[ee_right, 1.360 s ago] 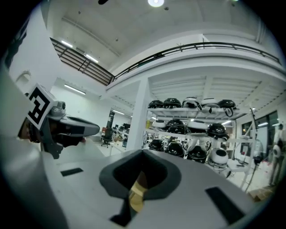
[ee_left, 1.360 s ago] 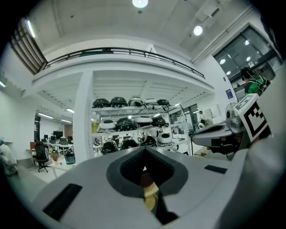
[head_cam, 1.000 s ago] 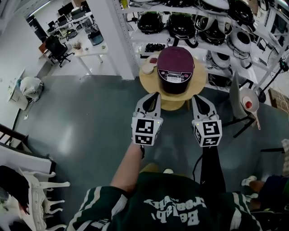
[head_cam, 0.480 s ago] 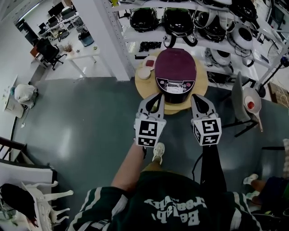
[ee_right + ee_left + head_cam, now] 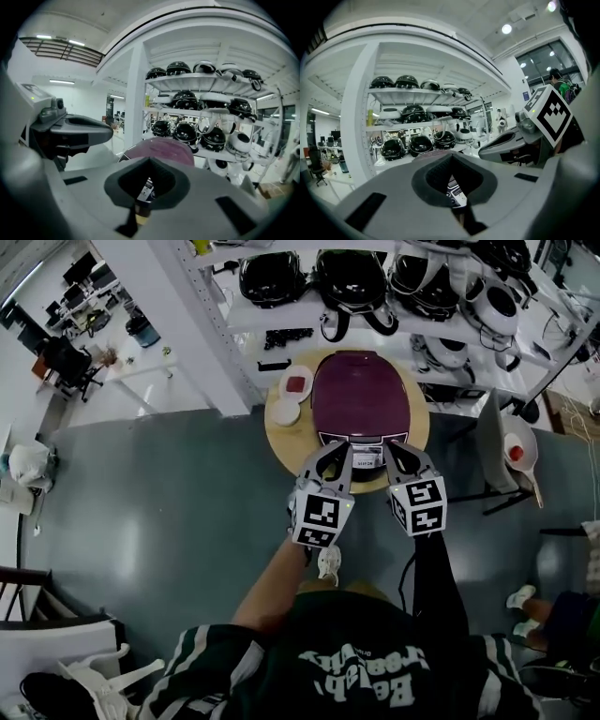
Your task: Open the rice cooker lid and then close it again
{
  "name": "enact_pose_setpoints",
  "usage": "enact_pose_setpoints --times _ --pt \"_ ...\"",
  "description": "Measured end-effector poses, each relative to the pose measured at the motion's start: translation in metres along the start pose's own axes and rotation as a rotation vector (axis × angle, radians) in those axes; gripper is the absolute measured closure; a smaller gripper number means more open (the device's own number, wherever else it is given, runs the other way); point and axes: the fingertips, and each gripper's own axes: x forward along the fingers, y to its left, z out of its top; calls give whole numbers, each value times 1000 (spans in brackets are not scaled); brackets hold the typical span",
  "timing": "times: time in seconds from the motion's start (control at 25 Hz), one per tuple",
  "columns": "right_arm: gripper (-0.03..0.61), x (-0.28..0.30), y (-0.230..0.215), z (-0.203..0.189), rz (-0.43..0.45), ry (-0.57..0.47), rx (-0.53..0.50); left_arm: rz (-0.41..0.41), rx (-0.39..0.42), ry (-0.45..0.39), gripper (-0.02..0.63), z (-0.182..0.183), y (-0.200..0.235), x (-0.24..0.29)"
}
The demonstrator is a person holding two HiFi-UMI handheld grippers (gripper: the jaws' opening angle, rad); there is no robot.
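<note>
A purple rice cooker [image 5: 360, 395] with its lid down stands on a round wooden table [image 5: 281, 442]. In the head view my left gripper [image 5: 343, 450] and right gripper [image 5: 388, 448] are side by side at the cooker's front edge, over its control panel [image 5: 366, 457]. Both are shut with nothing between the jaws. Contact with the cooker cannot be told. The left gripper view shows the left gripper [image 5: 452, 180] with the panel [image 5: 454, 193] just beyond its tips. Past the right gripper [image 5: 147, 183], the right gripper view shows the purple lid [image 5: 161, 149].
Two small white bowls [image 5: 294, 383] [image 5: 284, 412] sit on the table left of the cooker. Behind it a shelf [image 5: 375, 320] holds several black and white cookers. A white pillar [image 5: 183, 324] rises at the left, and a stand with a bowl [image 5: 516, 448] is at the right.
Both grippers have moved forward and down toward the cooker, from short of the table to its front edge. The jaws stayed shut.
</note>
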Motion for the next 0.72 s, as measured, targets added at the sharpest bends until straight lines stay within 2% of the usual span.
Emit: enact_pose_setpoints --times 0.32,0.72 --pt "574 47 -6 -14 4 93 12 -48 -38 22 615 -28 28 41" --pt "574 80 -4 -37 26 190 20 -154 -62 63 615 -58 28 69"
